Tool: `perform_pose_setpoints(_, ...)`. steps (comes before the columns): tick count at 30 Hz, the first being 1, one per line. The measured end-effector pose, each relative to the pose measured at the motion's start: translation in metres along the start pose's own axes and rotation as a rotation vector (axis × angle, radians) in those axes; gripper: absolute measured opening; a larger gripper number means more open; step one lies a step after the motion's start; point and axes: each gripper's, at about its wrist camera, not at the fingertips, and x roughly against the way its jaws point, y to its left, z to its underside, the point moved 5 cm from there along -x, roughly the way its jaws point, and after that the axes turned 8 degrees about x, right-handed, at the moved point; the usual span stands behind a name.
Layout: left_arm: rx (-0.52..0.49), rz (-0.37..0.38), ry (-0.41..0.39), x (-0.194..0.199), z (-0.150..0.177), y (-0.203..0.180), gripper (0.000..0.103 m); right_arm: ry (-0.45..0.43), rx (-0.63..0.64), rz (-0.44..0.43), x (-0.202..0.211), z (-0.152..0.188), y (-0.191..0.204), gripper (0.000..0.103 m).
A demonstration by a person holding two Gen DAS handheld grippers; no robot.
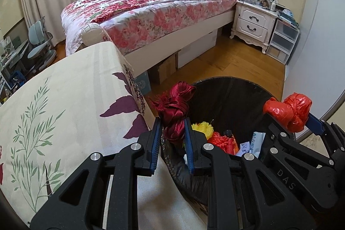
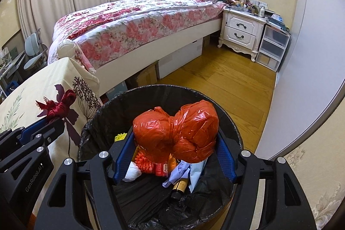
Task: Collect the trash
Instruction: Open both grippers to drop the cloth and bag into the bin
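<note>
My left gripper [image 1: 172, 122] is shut on a bundle of dark red ribbon [image 1: 175, 110], held over the near left rim of a black-lined trash bin [image 1: 235, 83]. That ribbon [image 2: 61, 108] and the left gripper [image 2: 50, 120] show at the left of the right wrist view, above the table's edge. My right gripper [image 2: 175, 130] is shut on a knotted red plastic bag [image 2: 179, 129], held over the bin's [image 2: 151, 87] opening; the bag [image 1: 289, 110] shows at the right of the left wrist view. The bin holds yellow and orange pieces, blue paper and a brown bottle [image 2: 180, 185].
A table with a cream floral cloth [image 1: 64, 100] stands left of the bin. Beyond lie wood floor [image 2: 215, 81], a bed with a pink floral cover [image 2: 129, 23], a white nightstand [image 2: 239, 32] and plastic drawers [image 2: 271, 46]. A pale wall [image 2: 286, 100] curves along the right.
</note>
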Motion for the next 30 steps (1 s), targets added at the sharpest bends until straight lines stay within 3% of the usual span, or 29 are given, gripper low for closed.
perform_pose_setpoints(15, -0.017, 0.002, 0.009, -0.008, 0.0, -0.009, 0.026, 0.017, 0.007, 0.016, -0.012, 0.0, -0.003, 0.074)
perform_pose_setpoints(19, -0.009, 0.004, -0.003, -0.006, -0.001, -0.008, 0.044, 0.014, 0.002, 0.026, -0.012, -0.002, -0.005, 0.075)
perform_pose_setpoints(21, -0.011, 0.002, -0.009, -0.005, -0.002, -0.007, 0.047, 0.014, 0.001, 0.032, -0.012, -0.001, -0.005, 0.076)
perform_pose_setpoints(30, 0.008, -0.01, -0.036, 0.001, -0.005, 0.001, 0.077, 0.011, -0.013, 0.051, -0.007, -0.001, -0.009, 0.076)
